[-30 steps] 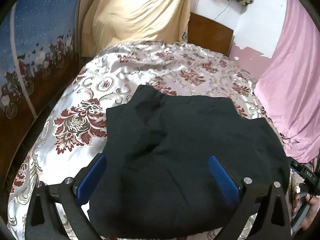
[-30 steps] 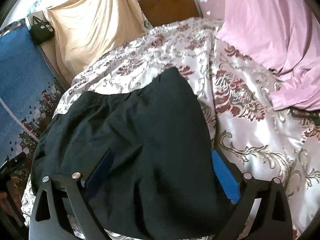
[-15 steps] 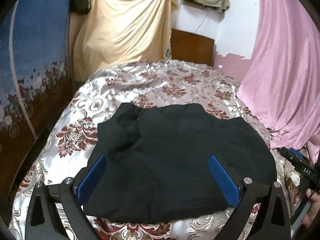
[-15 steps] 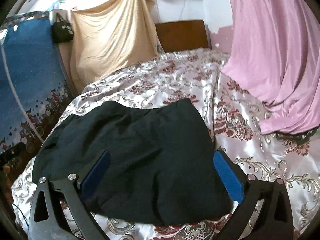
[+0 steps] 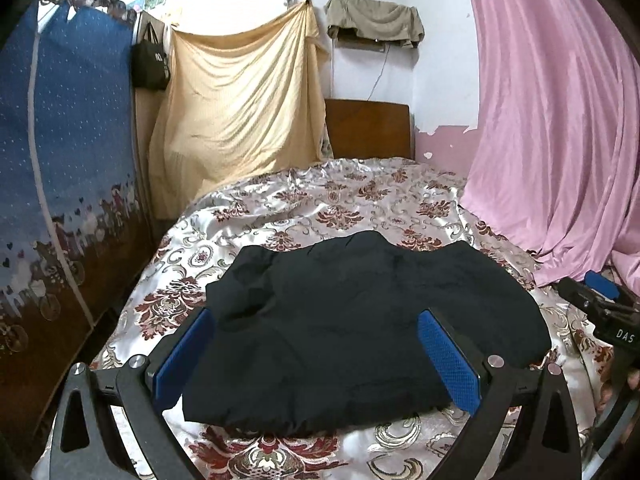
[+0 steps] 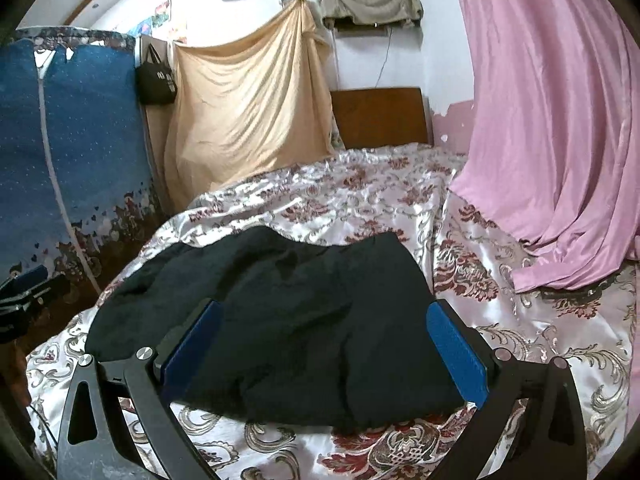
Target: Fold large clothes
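1. Black garment [image 5: 360, 332]: lying folded in a rumpled rectangular heap on the near half of the bed, nothing resting on it or covering it.
2. Left gripper [image 5: 320, 356]: hovering at the near edge of the garment, blue pads [image 5: 450, 364] standing wide apart, gripping nothing.
3. Right gripper [image 6: 324, 352]: hovering likewise at the near edge of the garment, jaws spread wide, empty; also showing at the right border of the left wrist view, part of a hand under it.
4. Bedspread [image 5: 344, 204]: shiny cream satin with maroon floral medallions, wrinkling towards the far end, carrying the garment.
5. Pink curtain [image 5: 560, 140]: hanging along the right side, its hem pooling on the bedspread, apart from the garment.
6. Yellow sheet [image 5: 240, 108]: hanging draped at the head end, left of the wooden headboard [image 5: 368, 128].
7. Blue patterned wardrobe cover [image 5: 68, 160]: standing along the left side.
8. Black bag [image 5: 150, 64]: hanging beside the yellow sheet.
9. Olive cloth [image 5: 376, 20]: hanging over a wall fixture above the headboard.
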